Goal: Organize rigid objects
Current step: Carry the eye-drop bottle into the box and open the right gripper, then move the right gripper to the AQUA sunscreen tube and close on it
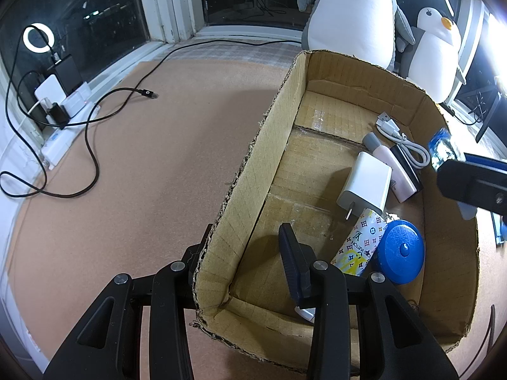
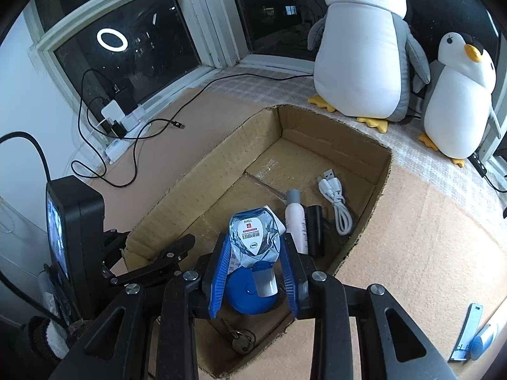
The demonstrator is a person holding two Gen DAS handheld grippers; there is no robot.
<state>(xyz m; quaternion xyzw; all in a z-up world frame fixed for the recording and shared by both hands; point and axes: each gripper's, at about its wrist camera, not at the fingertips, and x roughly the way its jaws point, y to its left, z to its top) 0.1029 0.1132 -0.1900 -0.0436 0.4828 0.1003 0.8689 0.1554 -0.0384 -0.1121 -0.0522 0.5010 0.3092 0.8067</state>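
An open cardboard box [image 1: 253, 171] [image 2: 202, 171] lies on the brown mat. Inside lie a white charger [image 1: 366, 183], a patterned tube [image 1: 358, 243], a round blue case [image 1: 401, 250] [image 2: 245, 294], a pink-white bottle [image 1: 393, 164] [image 2: 296, 221], a black stick [image 2: 315, 231], a white USB cable [image 1: 402, 139] [image 2: 336, 202] and keys [image 2: 239, 338]. My left gripper [image 1: 244, 240] straddles the box's left wall, one finger on each side; contact is unclear. My right gripper [image 2: 255, 253] is shut on a silver-blue tube [image 2: 255, 237] [image 1: 442, 150], held over the box.
Two plush penguins [image 2: 361, 47] [image 2: 459, 95] stand behind the box. A black cable [image 1: 92, 133] and a power strip with chargers [image 1: 60, 107] lie at the left by the window. A small blue-white item [image 2: 472, 332] lies on the mat at the right.
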